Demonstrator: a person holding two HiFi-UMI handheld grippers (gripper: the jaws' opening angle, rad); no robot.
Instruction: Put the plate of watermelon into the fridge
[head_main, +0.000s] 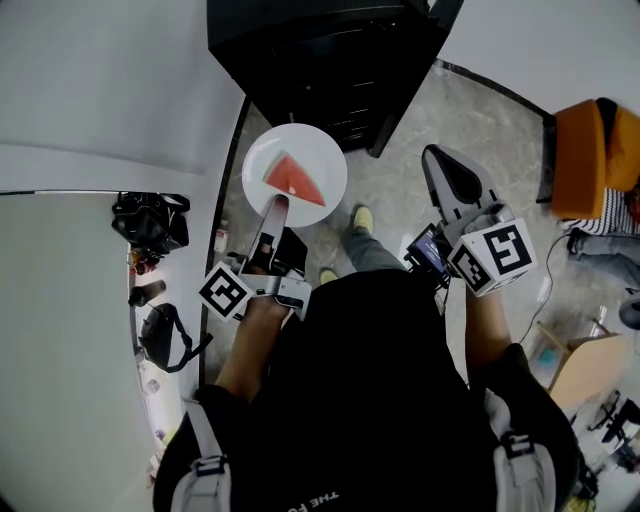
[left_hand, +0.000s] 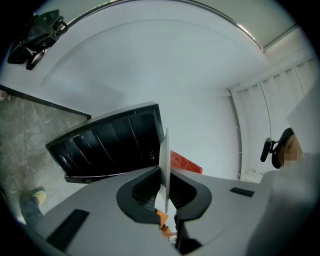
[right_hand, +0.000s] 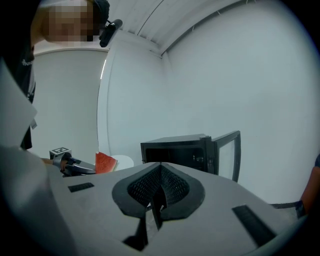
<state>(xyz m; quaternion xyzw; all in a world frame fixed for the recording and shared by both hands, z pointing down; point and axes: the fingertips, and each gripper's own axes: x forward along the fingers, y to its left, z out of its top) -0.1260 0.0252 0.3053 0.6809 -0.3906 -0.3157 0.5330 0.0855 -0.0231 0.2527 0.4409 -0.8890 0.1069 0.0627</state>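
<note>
Plate: the white plate (head_main: 268, 158) hangs in the air just short of the fridge's open front, not yet inside. Its near rim is pinched in the left tool.
Watermelon: one red wedge (head_main: 295, 181) lies loose around the middle of the plate.
Left tool: the left tool (head_main: 277, 206) points level, with its jaws closed down on the thin plate rim and nothing else between them.
Fridge: the small black fridge (head_main: 320, 60) stands on the floor (head_main: 400, 170). Its door (right_hand: 227, 152) is swung wide open and the inside is dark.
Right tool: the right tool (right_hand: 160, 192) has its jaws together with nothing between them, and it sits well apart from the plate.
Step in hand: we judge it to be carrying the plate to the opening.
Doing it well: we hold the plate by one edge only, so we keep it flat or the wedge may slide. We go in straight, clear of the door and the top edge, and rest the plate fully on a shelf before we let go. The free right tool could steady the door.
Hard to make out: the shelves inside are lost in the dark, so we cannot tell which level is free. The left gripper view shows the plate edge-on, so how deep the pads bite is unclear — and in the head view the tool covers that rim. The fridge's top is cut off there.
</note>
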